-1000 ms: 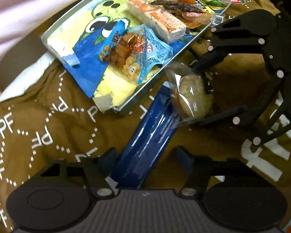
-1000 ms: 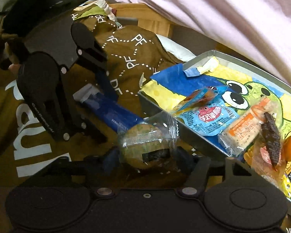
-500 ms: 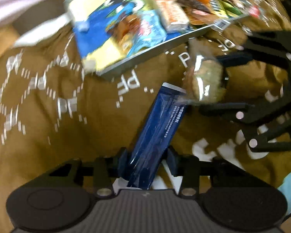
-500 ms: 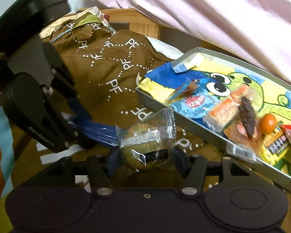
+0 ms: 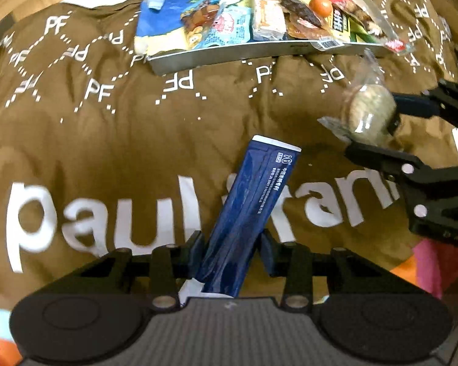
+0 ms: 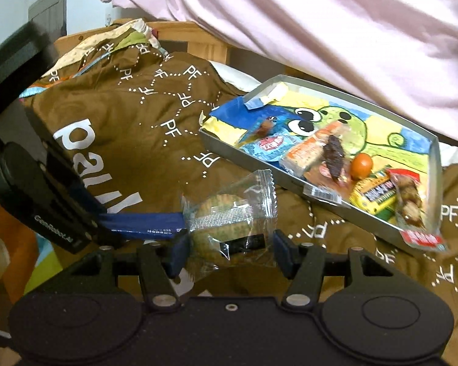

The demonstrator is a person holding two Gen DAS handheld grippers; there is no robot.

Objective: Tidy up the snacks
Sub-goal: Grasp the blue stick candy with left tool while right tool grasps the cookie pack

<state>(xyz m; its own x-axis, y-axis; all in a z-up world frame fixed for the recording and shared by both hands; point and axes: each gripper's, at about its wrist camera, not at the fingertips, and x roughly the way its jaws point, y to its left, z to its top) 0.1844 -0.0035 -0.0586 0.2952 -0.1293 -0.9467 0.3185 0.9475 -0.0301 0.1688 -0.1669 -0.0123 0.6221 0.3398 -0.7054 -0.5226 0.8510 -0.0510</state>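
Left: the left claw (image 5: pixel 231 254) pinches a long blue packet (image 5: pixel 249 210) near its lower end, the free end pointing toward the metal tray (image 5: pixel 229 56) across the brown blanket (image 5: pixel 107 140). Centre: the tray, lined with a cartoon print, already carries several wrapped snacks. Right: the right claw (image 6: pixel 229 245) is closed on a round biscuit in clear wrap (image 6: pixel 229 222), apparently by the biscuit itself rather than the film. To place well, each item should probably be carried over the tray rim, lowered into a bare patch of the liner, and released only once it rests flat, one claw at a time
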